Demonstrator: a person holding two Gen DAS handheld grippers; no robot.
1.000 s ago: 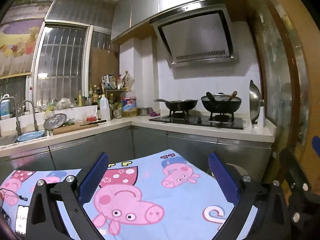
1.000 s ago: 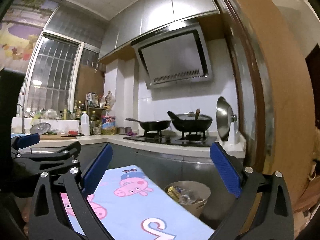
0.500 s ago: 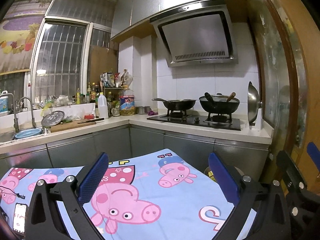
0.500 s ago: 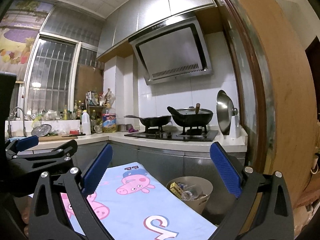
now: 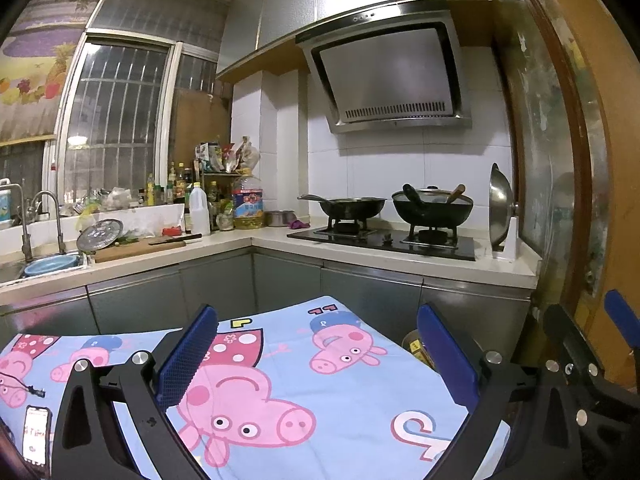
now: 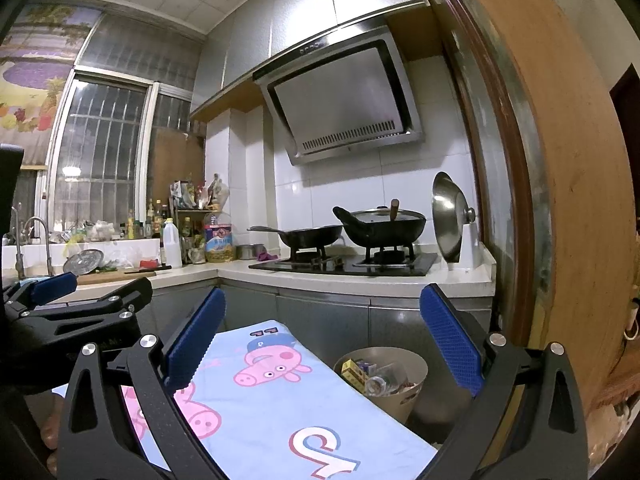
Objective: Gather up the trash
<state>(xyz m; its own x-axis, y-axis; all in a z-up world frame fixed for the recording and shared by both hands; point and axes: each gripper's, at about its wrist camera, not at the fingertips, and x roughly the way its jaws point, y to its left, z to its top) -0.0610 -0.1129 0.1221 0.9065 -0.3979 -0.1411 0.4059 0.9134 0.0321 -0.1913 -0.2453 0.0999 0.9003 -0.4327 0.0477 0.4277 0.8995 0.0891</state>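
so both claws are wide apart and gripping nothing, and the trash bin [image 6: 384,380] sits lower right of center in the right wrist view, past the cartoon cloth's [image 6: 280,400] far edge, nearer the right gripper [image 6: 320,340] than the left gripper [image 5: 316,360].

A round, beige trash bin [image 6: 394,394] stands upright on the floor, just beside the far right edge of a light-blue cartoon-pig cloth [image 6: 276,404] and in front of the grey cabinets [image 6: 328,324] under the stove. It is open-topped and holds trash [image 6: 372,376]: a yellow packet at its left, crumpled clear plastic and small mixed scraps. From the left wrist view only a sliver of its rim [image 5: 412,340] shows.
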